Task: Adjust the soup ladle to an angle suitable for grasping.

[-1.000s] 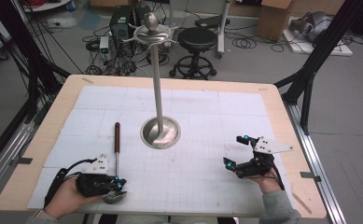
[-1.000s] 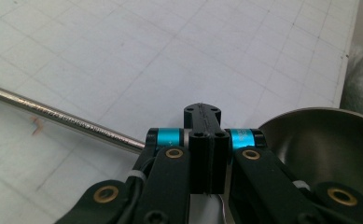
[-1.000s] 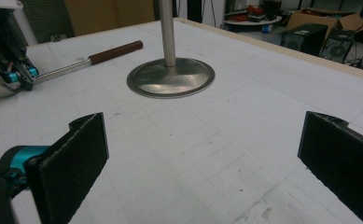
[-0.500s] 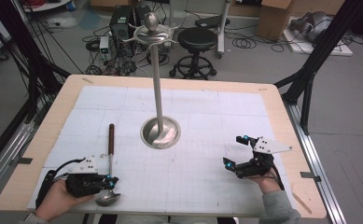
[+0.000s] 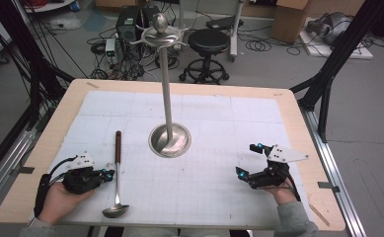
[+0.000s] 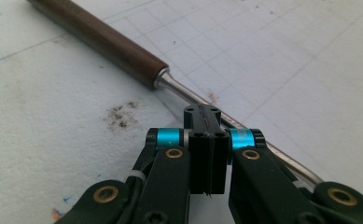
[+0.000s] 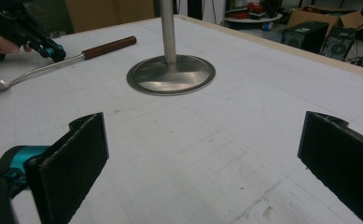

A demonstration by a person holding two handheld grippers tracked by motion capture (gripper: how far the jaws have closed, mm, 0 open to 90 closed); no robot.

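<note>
My left hand-held gripper [image 6: 206, 140] is clenched empty beside the ladle [image 5: 117, 168] lying on the desk [image 5: 298, 118]; right one [image 7: 207, 158] is released. Ladle looks stiff, bowl-heavy, its steel shaft slippery; I'd grasp near the wooden handle [image 6: 100, 44]

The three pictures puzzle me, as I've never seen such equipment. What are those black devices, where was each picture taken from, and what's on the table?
A person holds a hand-held gripper in each hand. The high view looks down from above the table; the other two come from cameras riding on each gripper. The left gripper has its jaws shut and sits against the metal shaft of a ladle, which lies flat; it does not seem to be clamped. The right gripper is open and holds nothing. In the middle stands a metal stand with a tall pole.
</note>
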